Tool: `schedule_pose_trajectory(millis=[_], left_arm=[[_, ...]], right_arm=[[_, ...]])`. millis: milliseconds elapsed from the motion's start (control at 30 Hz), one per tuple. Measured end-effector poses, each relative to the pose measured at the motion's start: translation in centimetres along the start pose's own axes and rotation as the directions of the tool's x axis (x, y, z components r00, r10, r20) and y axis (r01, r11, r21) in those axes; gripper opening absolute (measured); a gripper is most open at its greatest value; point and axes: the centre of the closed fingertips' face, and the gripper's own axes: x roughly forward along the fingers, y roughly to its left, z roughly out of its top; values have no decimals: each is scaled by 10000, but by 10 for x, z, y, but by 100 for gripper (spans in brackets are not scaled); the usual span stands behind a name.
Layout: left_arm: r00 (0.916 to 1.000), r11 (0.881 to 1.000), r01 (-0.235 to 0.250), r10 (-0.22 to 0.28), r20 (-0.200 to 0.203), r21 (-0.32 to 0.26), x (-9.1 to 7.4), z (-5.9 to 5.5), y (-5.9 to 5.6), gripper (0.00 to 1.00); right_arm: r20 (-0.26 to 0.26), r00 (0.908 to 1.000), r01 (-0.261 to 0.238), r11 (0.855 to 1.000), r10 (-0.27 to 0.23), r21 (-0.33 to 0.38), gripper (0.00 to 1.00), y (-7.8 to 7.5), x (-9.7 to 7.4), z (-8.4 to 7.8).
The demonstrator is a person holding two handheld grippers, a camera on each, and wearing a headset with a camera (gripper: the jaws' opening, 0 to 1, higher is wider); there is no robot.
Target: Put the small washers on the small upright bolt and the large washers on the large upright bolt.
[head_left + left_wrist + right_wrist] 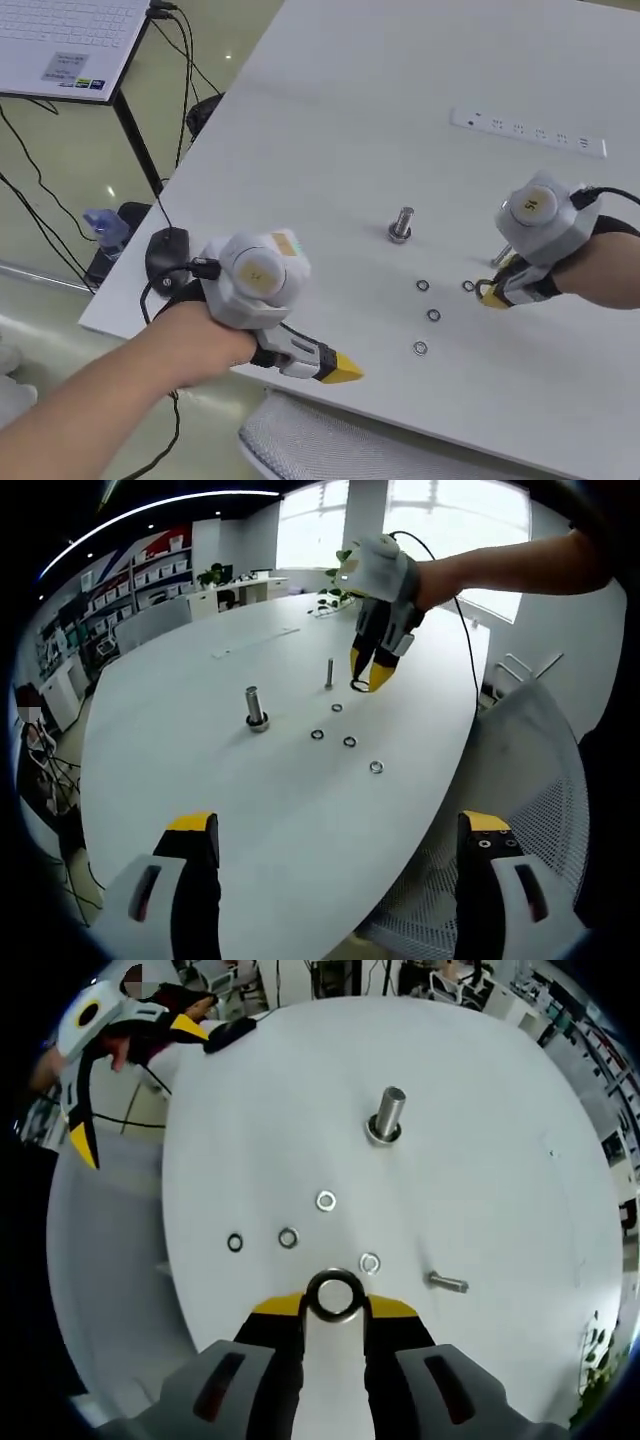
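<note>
The white oval table (330, 120) carries all the work. Beyond its left edge a white laptop (60, 40) sits on a black-legged stand. It has two stickers beside the keyboard, but the print is too small for me to read. A grey mesh chair back (520, 780) stands against the near edge. One white power strip (527, 133) lies flat at the far side, and I cannot read its markings either.

I hold two claws. My left gripper (338, 830) hangs over the near edge, its yellow-tipped jaws spread wide with nothing between them. My right gripper (334, 1312) is low over the table, just beside the small bolt. Its jaws are pinched on one dark ring washer (334, 1273), gripped at the rim. Each gripper carries a round yellow sticker on top. The right one looks like "51", but I am not sure of it.

Two bolts stand upright. The thick silver large bolt (401, 224) is mid-table, and the thin silver small bolt (329, 672) is near it on the right.

Four loose metal washers (433, 315) lie flat between the bolts and the near edge, apart from one another. With the one I grip, that makes five washers.
</note>
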Motion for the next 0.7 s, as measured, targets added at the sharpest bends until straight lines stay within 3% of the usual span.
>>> schedule_pose_trajectory(millis=[567, 700], left_arm=[[9997, 10000, 17, -18, 241, 20, 3, 4, 2, 100], [9990, 10000, 20, -23, 452, 53, 3, 7, 2, 100]], right_arm=[[175, 9998, 88, 9970, -75, -771, 22, -29, -13, 52], [285, 9994, 198, 9956, -172, -916, 22, -38, -15, 64]])
